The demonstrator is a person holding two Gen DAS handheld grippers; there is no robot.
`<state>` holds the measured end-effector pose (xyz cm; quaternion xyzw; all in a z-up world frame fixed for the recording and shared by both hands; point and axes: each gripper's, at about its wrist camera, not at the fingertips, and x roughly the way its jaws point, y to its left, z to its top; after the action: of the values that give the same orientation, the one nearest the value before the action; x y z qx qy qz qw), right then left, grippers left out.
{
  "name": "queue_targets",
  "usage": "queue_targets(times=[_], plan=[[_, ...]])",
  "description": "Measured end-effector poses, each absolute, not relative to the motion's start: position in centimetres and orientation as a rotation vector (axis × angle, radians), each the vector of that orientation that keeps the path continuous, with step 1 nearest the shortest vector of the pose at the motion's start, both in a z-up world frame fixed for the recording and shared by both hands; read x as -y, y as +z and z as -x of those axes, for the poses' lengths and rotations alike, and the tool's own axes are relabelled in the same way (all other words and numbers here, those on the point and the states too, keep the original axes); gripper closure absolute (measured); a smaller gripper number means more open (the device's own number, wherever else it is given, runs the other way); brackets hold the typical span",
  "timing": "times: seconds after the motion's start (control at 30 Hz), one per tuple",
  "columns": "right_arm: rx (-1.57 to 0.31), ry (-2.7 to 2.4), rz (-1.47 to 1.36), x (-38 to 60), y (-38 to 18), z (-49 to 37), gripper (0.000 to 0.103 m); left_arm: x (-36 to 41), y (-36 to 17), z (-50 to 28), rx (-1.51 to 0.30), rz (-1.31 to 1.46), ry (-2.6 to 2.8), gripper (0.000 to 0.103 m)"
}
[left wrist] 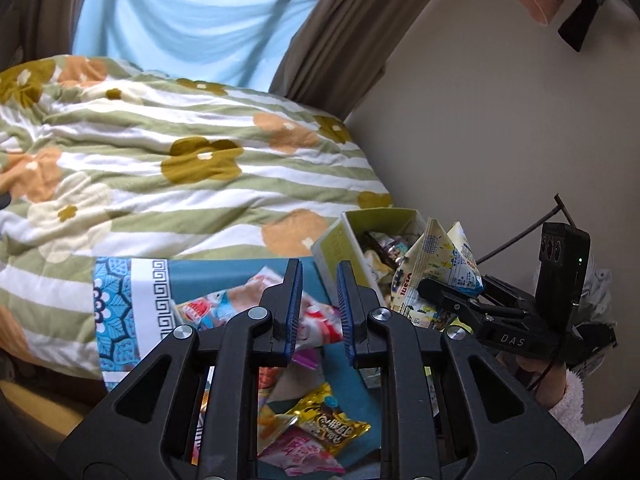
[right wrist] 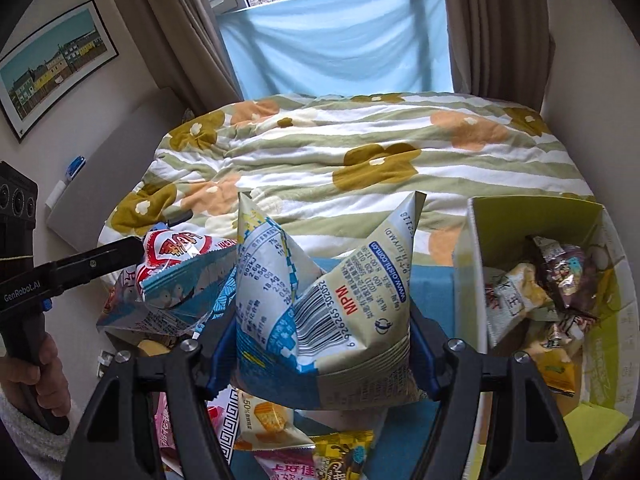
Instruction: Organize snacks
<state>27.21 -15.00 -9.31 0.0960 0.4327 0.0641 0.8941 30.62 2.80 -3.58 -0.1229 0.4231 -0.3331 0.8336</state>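
My right gripper [right wrist: 324, 344] is shut on a pale yellow and blue snack bag [right wrist: 320, 280] with a barcode, held up over the bed; the left wrist view shows this gripper [left wrist: 432, 288] and bag [left wrist: 436, 264] beside the box. My left gripper [left wrist: 318, 300] is shut on a corner of a red, white and blue snack bag [left wrist: 316, 324]. In the right wrist view that bag [right wrist: 172, 276] hangs from the left gripper [right wrist: 136, 248]. A green and white cardboard box [right wrist: 540, 216] to the right holds several packets. Loose snacks, among them a gold packet [left wrist: 332, 424], lie below on a teal cloth [left wrist: 224, 276].
A striped floral quilt [right wrist: 360, 160] covers the bed behind the snacks. The box [left wrist: 376, 220] stands against a plain wall [left wrist: 500, 140]. Curtains and a blue sheet hang at the window [right wrist: 340, 36]. A framed picture [right wrist: 52, 64] is on the left wall.
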Motion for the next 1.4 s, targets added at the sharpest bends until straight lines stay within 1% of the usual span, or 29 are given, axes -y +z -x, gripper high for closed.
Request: queue_targets(times=[0.13,0.23,0.47,0.5,0.53,0.6,0.63,0.67,0.9,1.13,1.27,1.37,1.4], plan=[[-0.841,0.062,-0.210,20.2,-6.5,-24.2,0.036,2.8,-1.7,-29.3,-0.874,0.242,-0.766,0.088],[-0.819,0.018,-0.220,24.0,-5.2,-22.2,0.036,6.5,-2.1,-28.1,-0.898,0.225,-0.778,0.088],[-0.861,-0.010,-0.252,29.9,-6.7,-19.4,0.036,12.6,-4.9,-25.7,-0.978,0.158,-0.742,0.087],[-0.871,-0.007,-0.260,30.7,-7.2,-19.2,0.036,13.4,-5.3,-25.5,-0.988,0.139,-0.738,0.086],[-0.880,-0.005,-0.268,31.2,-7.6,-19.0,0.036,14.1,-5.6,-25.2,-0.995,0.123,-0.732,0.083],[-0.900,0.000,-0.277,32.1,-8.3,-18.7,0.036,15.4,-6.2,-24.5,-0.992,0.102,-0.710,0.057],[-0.909,0.004,-0.279,32.5,-8.7,-18.6,0.036,16.0,-6.6,-24.2,-0.988,0.096,-0.702,0.019],[-0.918,0.008,-0.280,33.0,-8.9,-18.4,0.036,16.3,-6.9,-24.0,-0.976,0.096,-0.694,0.000],[-0.968,0.046,-0.278,35.3,-11.0,-17.9,0.036,17.8,-8.9,-22.5,-1.000,0.127,-0.638,0.000],[-1.032,0.091,-0.228,35.9,-14.6,-18.2,0.034,18.1,-10.1,-21.0,-1.009,0.142,-0.570,0.000],[-1.055,0.096,-0.245,36.8,-17.0,-18.6,0.033,17.9,-10.5,-20.4,-1.017,0.149,-0.539,0.000],[-1.053,0.071,-0.224,37.0,-17.9,-18.5,0.027,17.7,-10.8,-19.9,-1.019,0.139,-0.512,0.000],[-1.045,0.068,-0.221,37.1,-17.9,-18.4,0.022,17.6,-10.9,-19.7,-1.020,0.140,-0.504,0.000]])
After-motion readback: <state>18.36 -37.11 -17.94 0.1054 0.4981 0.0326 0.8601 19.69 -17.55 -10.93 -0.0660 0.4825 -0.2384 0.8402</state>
